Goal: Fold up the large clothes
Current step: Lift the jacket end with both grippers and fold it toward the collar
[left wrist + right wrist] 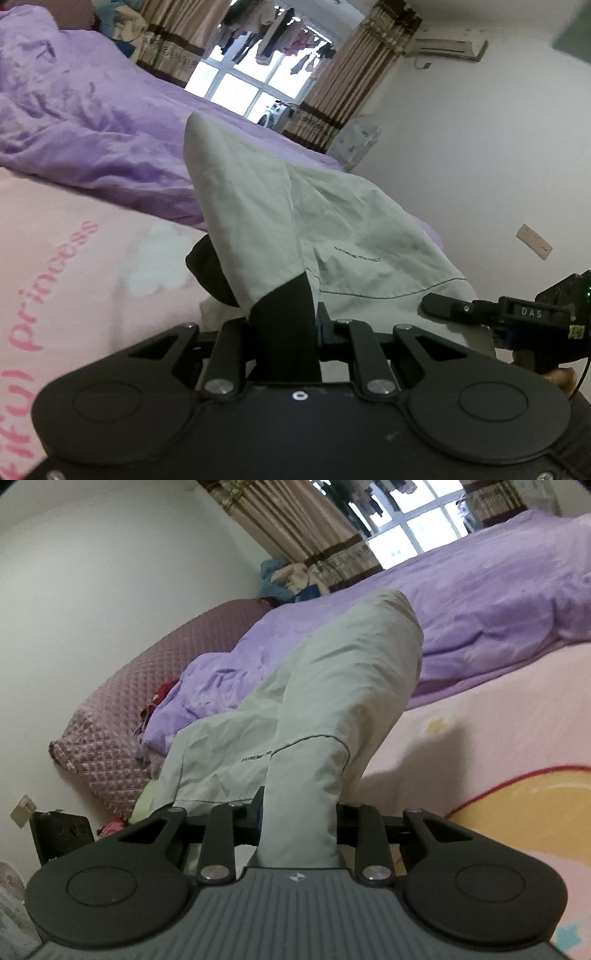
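A pale grey-green jacket (332,221) with small printed lettering and a black lining (284,321) is lifted off the bed. My left gripper (284,332) is shut on its black-lined edge, and the cloth rises in a peak in front of it. My right gripper (299,823) is shut on another pale grey-green part of the same jacket (332,686), which stands up and drapes to the left. The right gripper (491,310) also shows at the right edge of the left wrist view, beside the hanging cloth.
A pink printed blanket (74,266) covers the near bed, also seen in the right wrist view (498,731). A rumpled purple duvet (92,129) lies behind it. A quilted mauve headboard (122,720), curtains (351,85), a window and a white wall surround the bed.
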